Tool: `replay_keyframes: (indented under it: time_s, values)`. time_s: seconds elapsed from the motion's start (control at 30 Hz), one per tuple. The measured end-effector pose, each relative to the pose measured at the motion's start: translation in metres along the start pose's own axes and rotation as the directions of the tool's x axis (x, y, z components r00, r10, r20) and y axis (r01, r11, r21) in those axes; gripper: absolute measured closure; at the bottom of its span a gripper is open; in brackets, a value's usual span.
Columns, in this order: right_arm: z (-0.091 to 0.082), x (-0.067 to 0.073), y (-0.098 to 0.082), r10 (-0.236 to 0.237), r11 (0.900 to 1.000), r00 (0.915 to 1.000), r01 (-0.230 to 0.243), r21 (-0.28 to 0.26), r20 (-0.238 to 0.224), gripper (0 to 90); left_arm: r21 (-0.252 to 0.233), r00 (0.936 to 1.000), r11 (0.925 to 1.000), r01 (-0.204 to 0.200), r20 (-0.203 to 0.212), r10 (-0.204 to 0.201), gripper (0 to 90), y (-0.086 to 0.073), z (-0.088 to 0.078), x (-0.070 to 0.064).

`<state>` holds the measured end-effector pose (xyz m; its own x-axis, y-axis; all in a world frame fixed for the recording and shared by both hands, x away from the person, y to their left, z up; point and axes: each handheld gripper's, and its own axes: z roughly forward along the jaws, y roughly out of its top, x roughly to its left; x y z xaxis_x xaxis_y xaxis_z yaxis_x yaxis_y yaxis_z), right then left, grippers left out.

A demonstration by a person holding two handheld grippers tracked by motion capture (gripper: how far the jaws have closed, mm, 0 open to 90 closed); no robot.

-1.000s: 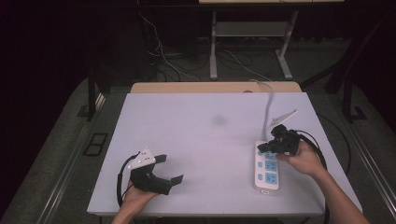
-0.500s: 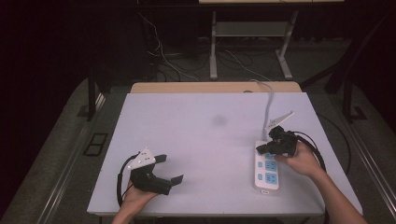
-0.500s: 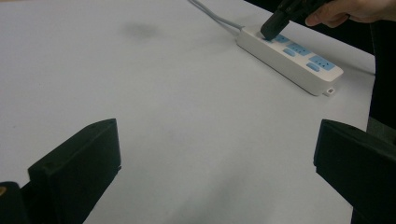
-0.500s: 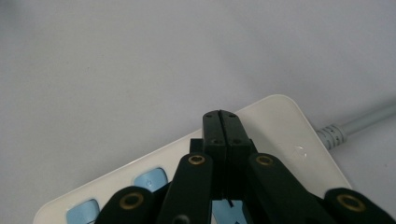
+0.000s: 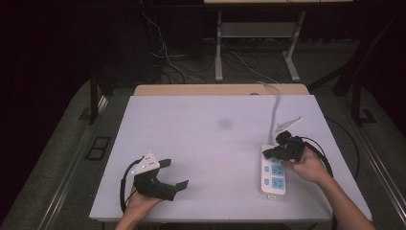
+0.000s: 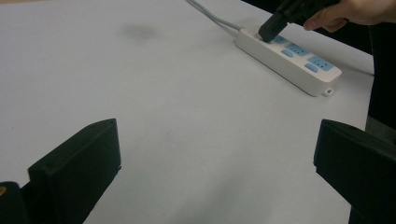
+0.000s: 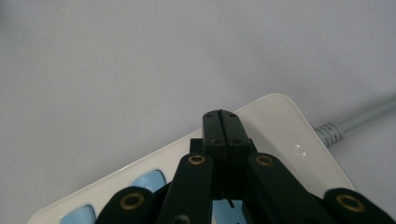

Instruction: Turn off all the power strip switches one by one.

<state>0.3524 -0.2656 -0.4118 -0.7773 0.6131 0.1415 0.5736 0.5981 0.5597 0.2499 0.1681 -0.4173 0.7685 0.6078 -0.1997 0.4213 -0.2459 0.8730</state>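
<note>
White table [image 5: 210, 143]; power strip [image 5: 273, 176]; markings unreadable.

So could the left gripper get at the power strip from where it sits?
Probably yes. The left gripper is open and holds nothing, and bare table lies between it and the power strip. But the shut right gripper already rests on the strip's cable end, leaving only the other end free.

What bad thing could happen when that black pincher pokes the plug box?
1. The right hand-held gripper, jaws shut, presses on the cord end of the power strip. Nothing holds the strip, so it might slide or tip on the table.
2. The left hand-held gripper sits open and far off, too far to steady it quickly.
</note>
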Motion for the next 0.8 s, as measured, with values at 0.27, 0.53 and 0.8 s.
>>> replay_keyframes:
  time_s: [0.27, 0.53, 0.8]
  values:
    - [-0.0006, 0.0016, -0.0019, -0.003, 1.0, 0.9999, 0.003, -0.012, 0.011, 90.0, 0.001, 1.0, 1.0, 0.003, -0.002, -0.003, 0.0, -0.0002, -0.0002, 0.0016]
    - [-0.0018, -0.0005, -0.0024, 0.015, 1.0, 0.9999, -0.015, -0.006, -0.003, 90.0, 0.001, 1.0, 1.0, 0.002, -0.001, -0.002, 0.0, -0.0003, 0.0, 0.0019]
    - [-0.0063, -0.0043, -0.0029, 0.022, 1.0, 0.9998, -0.022, -0.018, 0.002, 90.0, 0.003, 1.0, 1.0, 0.004, -0.001, -0.004, 0.0, -0.0004, 0.0002, 0.0023]
